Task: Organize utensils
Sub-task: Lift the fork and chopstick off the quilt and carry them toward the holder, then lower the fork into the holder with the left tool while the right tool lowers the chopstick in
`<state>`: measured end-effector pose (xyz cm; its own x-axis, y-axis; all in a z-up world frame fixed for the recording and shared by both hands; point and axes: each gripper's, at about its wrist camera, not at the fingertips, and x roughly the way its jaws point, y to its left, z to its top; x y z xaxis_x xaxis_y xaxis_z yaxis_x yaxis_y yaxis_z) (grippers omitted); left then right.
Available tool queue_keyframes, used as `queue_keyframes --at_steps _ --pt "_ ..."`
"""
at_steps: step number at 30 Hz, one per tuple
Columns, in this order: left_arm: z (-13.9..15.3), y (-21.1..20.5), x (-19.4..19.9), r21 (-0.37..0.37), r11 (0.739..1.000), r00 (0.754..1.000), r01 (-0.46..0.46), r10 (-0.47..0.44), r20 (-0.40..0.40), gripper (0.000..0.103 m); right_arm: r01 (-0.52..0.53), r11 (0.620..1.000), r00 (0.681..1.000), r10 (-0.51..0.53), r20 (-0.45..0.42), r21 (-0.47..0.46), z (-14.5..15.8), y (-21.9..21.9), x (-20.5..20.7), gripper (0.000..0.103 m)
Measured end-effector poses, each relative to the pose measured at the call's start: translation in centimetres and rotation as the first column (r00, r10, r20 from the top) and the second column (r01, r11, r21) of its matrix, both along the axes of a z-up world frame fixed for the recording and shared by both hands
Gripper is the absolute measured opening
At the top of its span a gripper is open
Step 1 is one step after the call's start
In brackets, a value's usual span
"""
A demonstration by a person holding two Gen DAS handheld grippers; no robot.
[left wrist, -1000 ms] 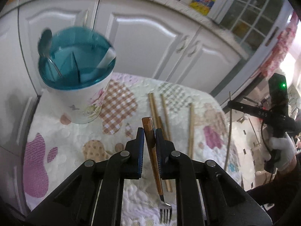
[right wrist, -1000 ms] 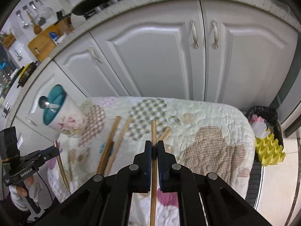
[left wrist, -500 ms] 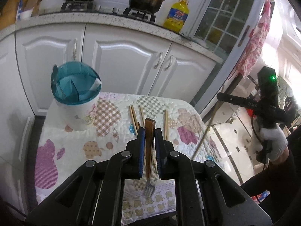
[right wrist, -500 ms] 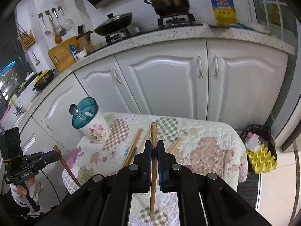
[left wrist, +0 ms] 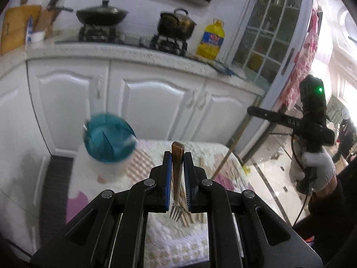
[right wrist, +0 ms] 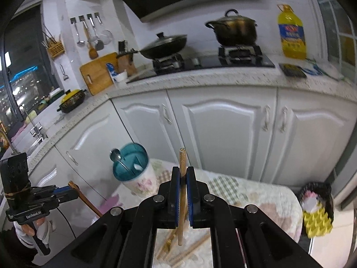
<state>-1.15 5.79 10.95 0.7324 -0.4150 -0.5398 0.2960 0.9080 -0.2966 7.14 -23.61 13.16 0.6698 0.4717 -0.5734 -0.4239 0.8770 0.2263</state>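
Two cameras up above the quilted table (left wrist: pixel 178 241), both looking down toward the white cupboards (right wrist: pixel 227 134), both seeing the blue cup (left wrist: pixel 109 140).

Both views are indoor and fairly bright, with cool light from above. Glossy highlights streak the white cabinet doors (right wrist: pixel 225 131), and daylight blows out the doorway (left wrist: pixel 339 51) at the right of the left view. The window (right wrist: pixel 24 67) in the right view is dark. Motion blur smears the blue-rimmed holder (left wrist: pixel 109 138) and the quilted cloth (left wrist: pixel 178 239). Fisheye bending curves the countertop (right wrist: pixel 223 78); corners fall to black.
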Motion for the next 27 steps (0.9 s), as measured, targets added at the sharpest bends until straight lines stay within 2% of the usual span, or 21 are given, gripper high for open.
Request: queue_keyframes --at_steps 8,12,18,27 --pt "5.4 3.9 1.6 0.014 0.993 0.983 -0.118 0.115 0.143 0.009 -0.08 0.997 0.995 0.078 0.063 0.02 4.3 4.4 2.2 0.005" --pt "6.6 5.2 3.6 0.024 0.986 0.972 -0.164 0.158 0.174 0.009 -0.105 0.994 0.99 0.101 0.096 0.035 6.4 6.6 3.8 0.005" --pt "5.9 6.9 7.0 0.06 0.968 0.956 -0.243 0.229 0.184 0.009 -0.126 0.991 0.985 0.119 0.125 0.049 8.2 10.3 6.8 0.005" --pt "3.5 7.9 10.9 0.06 0.951 0.944 -0.304 0.292 0.156 0.009 -0.131 0.991 0.985 0.126 0.115 0.034 6.7 15.0 11.1 0.005"
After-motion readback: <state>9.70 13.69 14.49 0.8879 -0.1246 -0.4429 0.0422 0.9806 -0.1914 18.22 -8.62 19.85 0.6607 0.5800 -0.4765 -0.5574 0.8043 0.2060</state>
